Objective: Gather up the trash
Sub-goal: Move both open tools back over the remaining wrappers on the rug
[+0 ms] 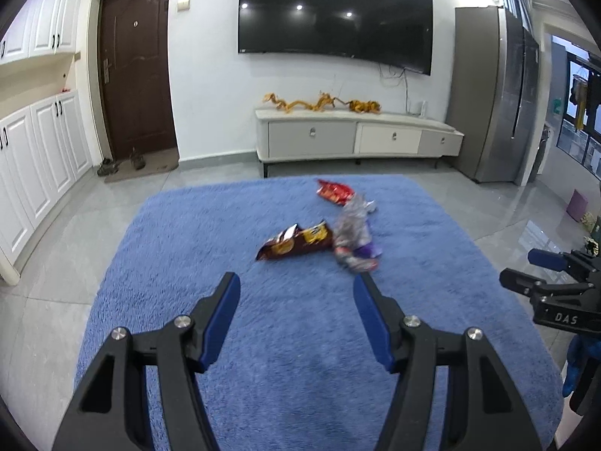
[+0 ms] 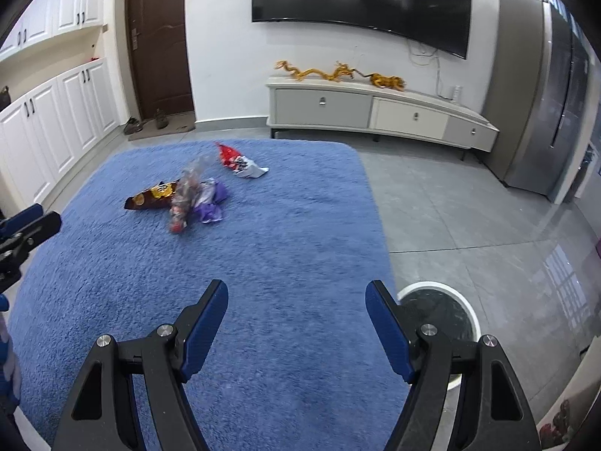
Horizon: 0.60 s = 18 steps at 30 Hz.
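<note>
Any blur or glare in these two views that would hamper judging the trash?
Left wrist view: the clear crumpled wrapper is smeared, the brown snack bag sharper; ceiling lights glare on the TV. Right wrist view: same wrapper blurred; fisheye bends the rug edges.

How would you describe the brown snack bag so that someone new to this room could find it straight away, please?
Start at the blue rug in front of the TV cabinet; a cluster of wrappers lies on it. The brown snack bag is the leftmost piece, dark brown with yellow print, unlike the red wrapper farther back and the crumpled clear bag beside it.
</note>
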Available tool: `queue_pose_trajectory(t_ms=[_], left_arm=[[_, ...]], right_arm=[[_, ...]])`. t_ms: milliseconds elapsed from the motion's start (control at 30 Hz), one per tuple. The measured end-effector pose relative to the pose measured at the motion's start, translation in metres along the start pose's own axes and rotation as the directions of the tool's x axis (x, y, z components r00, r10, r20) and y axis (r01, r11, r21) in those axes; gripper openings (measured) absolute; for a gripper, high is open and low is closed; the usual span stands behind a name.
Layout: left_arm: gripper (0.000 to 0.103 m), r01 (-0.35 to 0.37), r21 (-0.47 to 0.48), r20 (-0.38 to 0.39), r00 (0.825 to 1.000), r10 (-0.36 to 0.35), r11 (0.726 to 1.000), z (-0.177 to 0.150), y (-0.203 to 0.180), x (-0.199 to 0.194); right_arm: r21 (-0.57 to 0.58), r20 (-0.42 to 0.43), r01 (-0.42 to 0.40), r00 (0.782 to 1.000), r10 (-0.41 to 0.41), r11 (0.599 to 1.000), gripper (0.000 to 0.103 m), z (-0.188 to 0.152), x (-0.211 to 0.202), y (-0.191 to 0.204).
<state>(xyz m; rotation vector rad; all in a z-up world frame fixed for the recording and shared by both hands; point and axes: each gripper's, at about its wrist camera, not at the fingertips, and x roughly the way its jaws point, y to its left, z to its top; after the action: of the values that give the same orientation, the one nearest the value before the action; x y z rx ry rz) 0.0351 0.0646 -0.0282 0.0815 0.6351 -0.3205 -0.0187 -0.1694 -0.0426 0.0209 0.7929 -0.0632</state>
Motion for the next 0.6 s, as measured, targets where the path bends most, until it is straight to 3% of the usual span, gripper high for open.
queue_pose_trajectory(t_ms=[267, 467, 600], left_arm=[[0.061, -0.006, -0.006, -0.094, 0.996, 0.005, 1.0, 0.001, 0.039, 0.042], [0.061, 0.1, -0.014, -0.118, 0.988, -0.101, 0.995, 0.02, 0.043, 0.073], [0.061, 0.131, 0.034, -0.122, 0.985, -0.126, 0.991, 0.034, 0.033, 0.091]], right_arm=[[-0.01, -0.017, -0.08, 0.997, 0.08, 0.997, 0.074, 0.014, 0.028, 0.005], [0.006, -0.016, -0.169, 0.986, 0.169, 0.986, 0.074, 0.031, 0.054, 0.008], [0.001, -0.013, -0.199, 0.98, 0.199, 0.98, 0.068, 0.041, 0.067, 0.009]])
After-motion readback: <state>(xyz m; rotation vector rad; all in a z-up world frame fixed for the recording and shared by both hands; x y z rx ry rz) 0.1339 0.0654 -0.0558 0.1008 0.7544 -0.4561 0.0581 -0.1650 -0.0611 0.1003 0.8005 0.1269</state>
